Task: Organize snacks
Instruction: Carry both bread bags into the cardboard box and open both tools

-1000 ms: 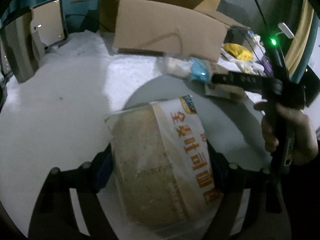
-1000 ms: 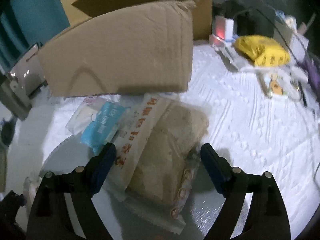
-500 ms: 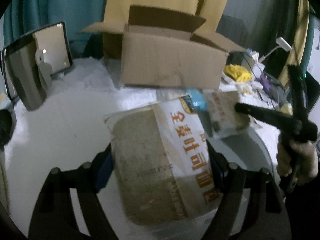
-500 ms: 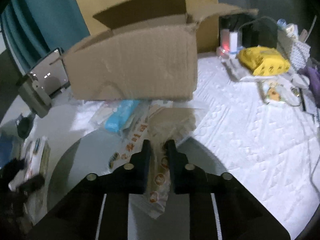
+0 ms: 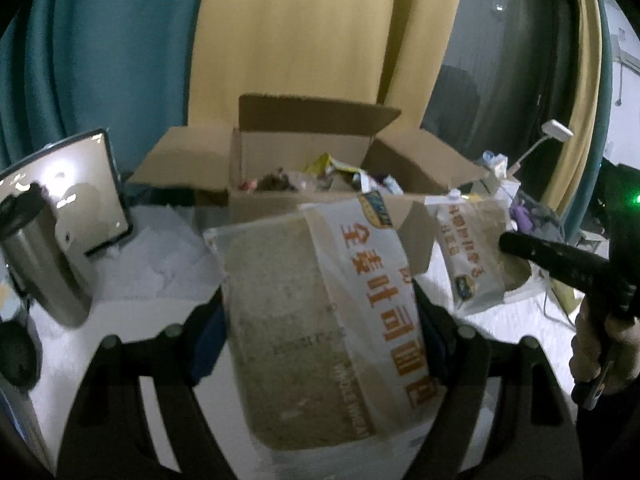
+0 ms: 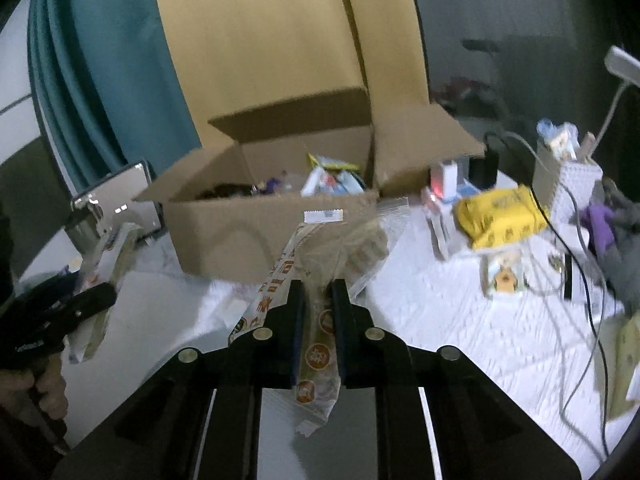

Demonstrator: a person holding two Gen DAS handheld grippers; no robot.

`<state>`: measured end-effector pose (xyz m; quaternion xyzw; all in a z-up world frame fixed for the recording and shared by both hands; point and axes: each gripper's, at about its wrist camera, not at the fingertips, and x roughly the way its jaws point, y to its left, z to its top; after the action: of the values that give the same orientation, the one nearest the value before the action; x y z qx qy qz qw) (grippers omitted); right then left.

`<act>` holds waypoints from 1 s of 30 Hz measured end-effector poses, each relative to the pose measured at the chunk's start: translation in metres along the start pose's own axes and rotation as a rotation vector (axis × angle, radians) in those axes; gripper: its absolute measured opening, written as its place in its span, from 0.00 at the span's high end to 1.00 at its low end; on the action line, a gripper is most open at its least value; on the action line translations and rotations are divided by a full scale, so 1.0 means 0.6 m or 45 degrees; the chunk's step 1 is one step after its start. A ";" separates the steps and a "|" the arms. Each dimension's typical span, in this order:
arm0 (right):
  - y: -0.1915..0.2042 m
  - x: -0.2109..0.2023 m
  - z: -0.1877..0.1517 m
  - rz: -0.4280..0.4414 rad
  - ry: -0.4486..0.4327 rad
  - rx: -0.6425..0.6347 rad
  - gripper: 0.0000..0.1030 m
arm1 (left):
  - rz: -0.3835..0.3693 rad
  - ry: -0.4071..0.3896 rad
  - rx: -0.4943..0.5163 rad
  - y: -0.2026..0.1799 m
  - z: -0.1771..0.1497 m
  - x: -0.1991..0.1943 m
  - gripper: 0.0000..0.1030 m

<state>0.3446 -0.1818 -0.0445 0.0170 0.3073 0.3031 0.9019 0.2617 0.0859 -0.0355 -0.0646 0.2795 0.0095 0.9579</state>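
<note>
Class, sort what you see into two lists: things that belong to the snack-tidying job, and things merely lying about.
Belongs to the job:
left tongs
large bread bag
right tongs
small bread bag
cardboard box

Lying about:
steel flask
mirror
yellow packet
grey cable

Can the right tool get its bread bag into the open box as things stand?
Probably yes. The right tool is shut on the bread bag, held up in front of the cardboard box. The flaps are open and nothing stands between; snacks inside leave some room.
</note>
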 end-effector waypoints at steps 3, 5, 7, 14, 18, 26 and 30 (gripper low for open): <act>0.004 0.003 0.024 0.031 -0.023 -0.009 0.86 | -0.018 -0.002 -0.010 0.008 0.026 0.014 0.21; 0.009 0.007 0.037 0.039 -0.036 -0.021 0.86 | -0.025 0.005 -0.011 0.010 0.038 0.024 0.21; 0.012 0.013 0.053 0.050 -0.047 -0.036 0.86 | -0.031 0.010 -0.014 0.015 0.053 0.037 0.21; 0.024 0.051 0.101 0.073 -0.062 -0.090 0.86 | -0.036 -0.011 0.003 0.031 0.110 0.083 0.21; 0.027 0.079 0.129 0.083 -0.066 -0.098 0.86 | -0.045 -0.001 0.009 0.040 0.143 0.117 0.21; 0.026 0.138 0.178 0.092 -0.078 -0.095 0.85 | -0.060 0.015 0.003 0.064 0.193 0.195 0.20; 0.028 0.177 0.195 0.097 -0.066 -0.081 0.85 | -0.048 0.050 -0.013 0.080 0.210 0.243 0.14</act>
<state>0.4682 -0.0909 -0.0037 0.0079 0.2732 0.3461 0.8975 0.4495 0.1471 -0.0141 -0.0748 0.2971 -0.0085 0.9519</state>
